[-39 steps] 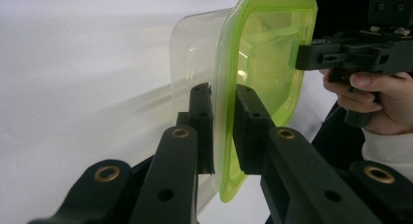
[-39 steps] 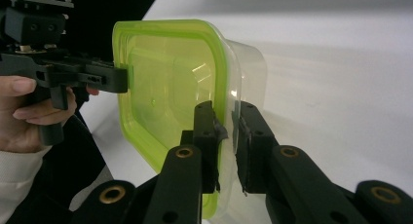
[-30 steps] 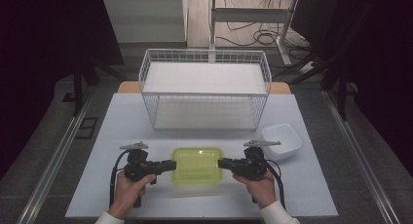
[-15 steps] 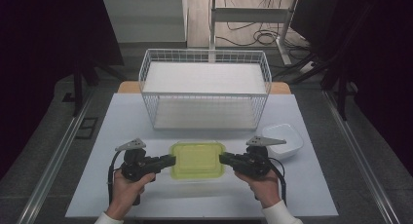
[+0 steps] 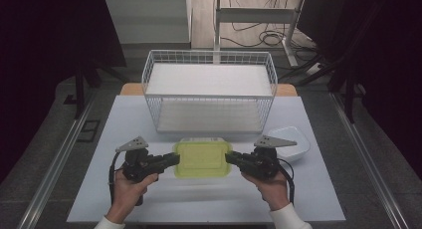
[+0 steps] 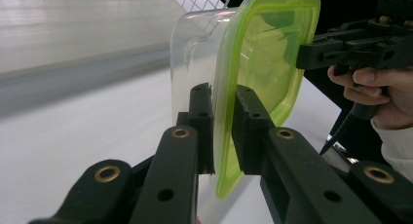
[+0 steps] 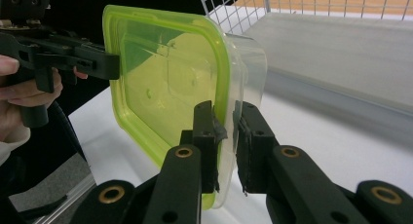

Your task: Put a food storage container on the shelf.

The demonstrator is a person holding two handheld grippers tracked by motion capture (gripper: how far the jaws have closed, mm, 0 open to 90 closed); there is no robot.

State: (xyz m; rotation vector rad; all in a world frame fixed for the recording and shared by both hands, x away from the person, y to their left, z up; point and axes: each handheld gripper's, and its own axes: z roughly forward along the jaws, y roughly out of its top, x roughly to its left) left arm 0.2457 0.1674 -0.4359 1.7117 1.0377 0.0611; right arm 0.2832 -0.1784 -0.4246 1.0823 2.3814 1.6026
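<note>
both tongs, left [image 5: 171, 161] and right [image 5: 232, 158], pinch opposite rims of the green-lidded box [image 5: 202, 158], held just above the table [image 5: 99, 139] before the wire basket [image 5: 209, 92], so placing it likely remains.

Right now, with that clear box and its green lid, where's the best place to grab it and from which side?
By the lid's overhanging rim at the two short ends, one from each side. On the lidded container that lip is thin enough to fit between jaws; the body looks too wide. The left gripper and right gripper grip there now.
</note>
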